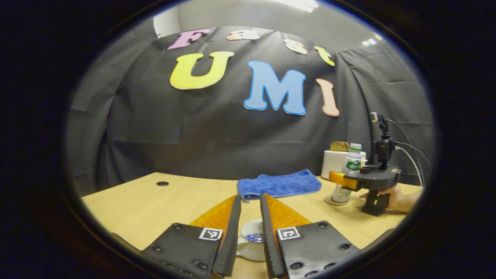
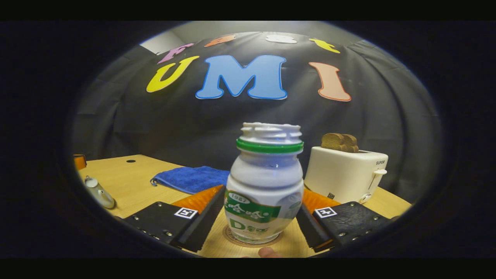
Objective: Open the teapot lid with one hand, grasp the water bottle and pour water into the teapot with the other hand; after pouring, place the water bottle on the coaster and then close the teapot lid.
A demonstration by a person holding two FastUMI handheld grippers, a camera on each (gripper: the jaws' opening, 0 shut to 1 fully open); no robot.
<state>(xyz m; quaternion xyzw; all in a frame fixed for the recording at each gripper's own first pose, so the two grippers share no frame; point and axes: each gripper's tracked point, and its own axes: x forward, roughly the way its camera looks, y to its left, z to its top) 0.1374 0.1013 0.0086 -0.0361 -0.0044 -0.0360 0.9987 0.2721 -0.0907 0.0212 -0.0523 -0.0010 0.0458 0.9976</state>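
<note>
Step in hand, by judgement: pouring appears complete, the bottle is being set down, and lid closure remains.

Left gripper view, left to right: the left tongs [image 1: 250, 217] are nearly closed, a narrow gap between the fingers. Below that gap sits the teapot [image 1: 251, 244], white, with a blue pattern at its top; whether the fingers press on it or on its lid cannot be told. A blue towel [image 1: 279, 185] lies on the counter [image 1: 155, 201] behind. Farther right, the right tongs [image 1: 341, 179] flank the water bottle [image 1: 350, 170], which stands on the coaster [image 1: 335, 201].

Right gripper view: the teapot [image 2: 99, 192] stands at far left. The water bottle [image 2: 265, 186] is uncapped, upright on the coaster [image 2: 232, 237]. The fingers lie close on either side; contact cannot be confirmed. Its contents are hidden. A toaster [image 2: 345, 174] holds bread [image 2: 340, 142].

Next move: spread the right tongs and retreat without tipping the bottle, then seat the lid.
</note>
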